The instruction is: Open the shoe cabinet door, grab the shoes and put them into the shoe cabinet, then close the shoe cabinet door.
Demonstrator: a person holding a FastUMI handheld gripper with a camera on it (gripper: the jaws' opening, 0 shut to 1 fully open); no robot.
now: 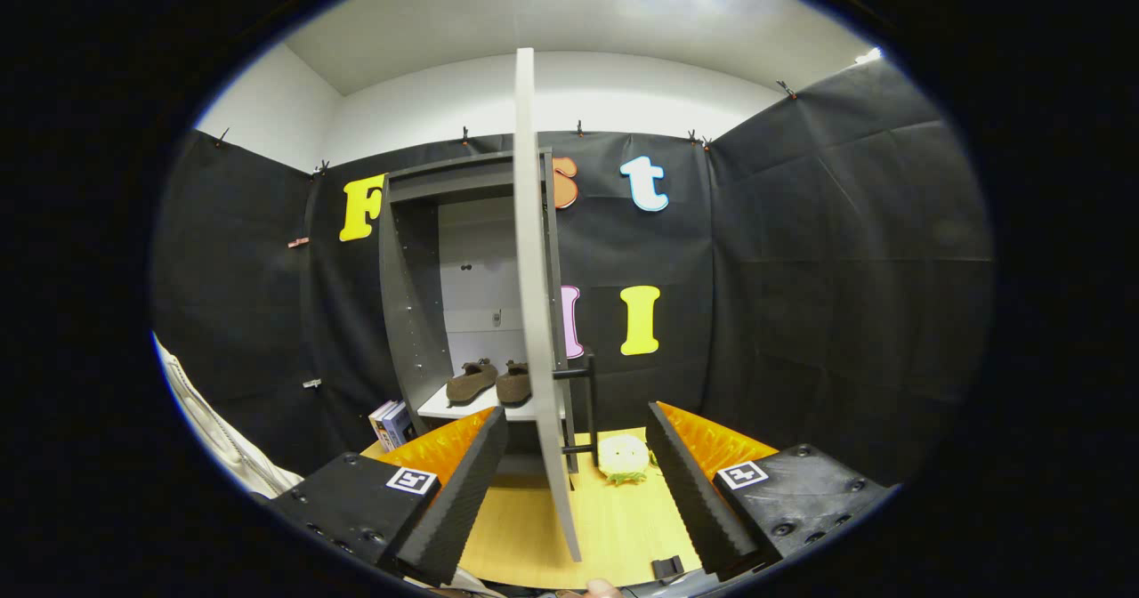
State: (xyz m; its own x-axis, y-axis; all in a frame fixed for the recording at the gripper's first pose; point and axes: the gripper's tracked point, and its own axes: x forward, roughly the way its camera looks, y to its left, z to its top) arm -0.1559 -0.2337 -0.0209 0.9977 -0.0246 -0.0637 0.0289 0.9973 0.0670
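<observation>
Standing edge-on between the spread fingers (577,469), the shoe cabinet door (534,313) runs tall and vertical, with neither finger touching it and nothing held. Its black handle (583,407) sits on the right face, nearer the right finger. Beyond, 2 brown shoes (491,381) already rest side by side on the white shelf (436,407) inside the cabinet (409,313). Closing likely means pushing the door leftward. 1 door, 1 handle, 2 shoes.
</observation>
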